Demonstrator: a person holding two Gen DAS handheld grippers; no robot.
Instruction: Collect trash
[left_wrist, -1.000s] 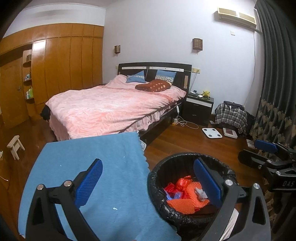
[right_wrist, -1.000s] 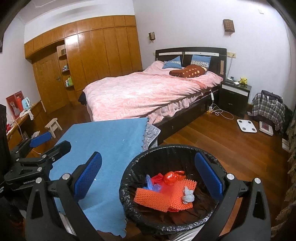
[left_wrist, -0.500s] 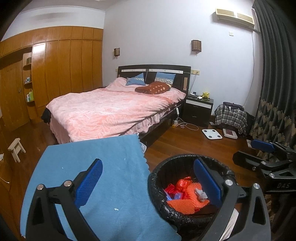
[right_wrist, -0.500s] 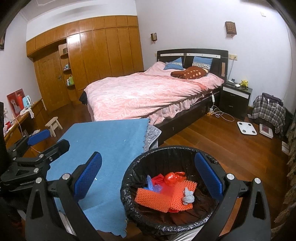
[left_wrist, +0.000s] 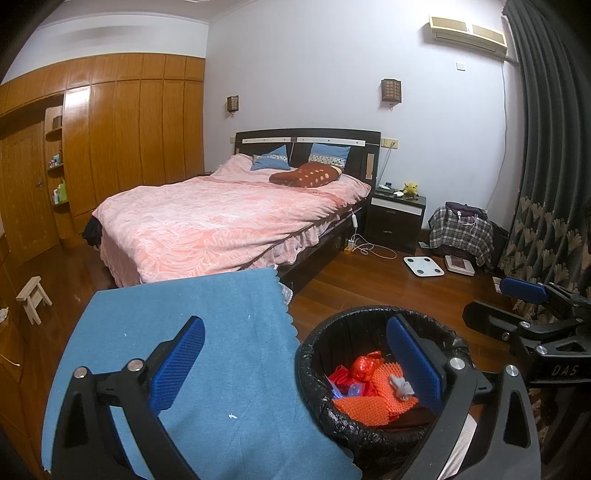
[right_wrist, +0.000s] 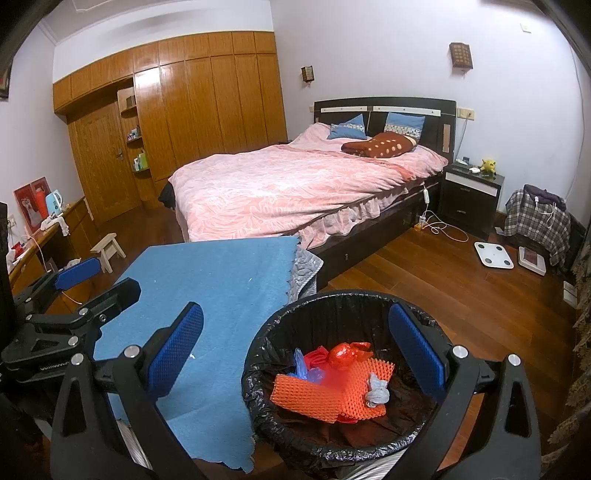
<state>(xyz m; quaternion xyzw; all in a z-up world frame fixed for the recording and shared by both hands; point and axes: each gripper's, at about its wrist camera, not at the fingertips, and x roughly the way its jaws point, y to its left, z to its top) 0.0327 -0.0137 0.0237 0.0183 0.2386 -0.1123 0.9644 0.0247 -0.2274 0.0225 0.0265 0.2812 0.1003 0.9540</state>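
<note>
A black-lined trash bin (left_wrist: 314, 369) (right_wrist: 258, 369) stands on the floor beside a blue-cloth table (left_wrist: 221, 332) (right_wrist: 221, 288). Inside it lie orange foam netting (right_wrist: 325, 395) (left_wrist: 373, 402), a red wrapper ball (right_wrist: 341, 356) (left_wrist: 364, 369), a blue plastic scrap (right_wrist: 301, 365) and a white crumpled scrap (right_wrist: 376, 391) (left_wrist: 402, 386). My left gripper (left_wrist: 295, 365) is open and empty, held above the table edge and bin. My right gripper (right_wrist: 306, 350) is open and empty over the bin. Each gripper shows in the other's view: the right one (left_wrist: 524, 299), the left one (right_wrist: 74, 277).
A bed with a pink cover (left_wrist: 229, 221) stands behind the table. A nightstand (left_wrist: 397, 218), a white scale (left_wrist: 423, 266) and a plaid bag (left_wrist: 461, 232) sit on the wood floor. Dark curtains (left_wrist: 546, 166) hang right. A small stool (left_wrist: 33, 299) stands left.
Both views have tilted slightly upward; the bin and table sit a little lower in frame. Both grippers stay open and empty. The trash in the bin has not moved.
</note>
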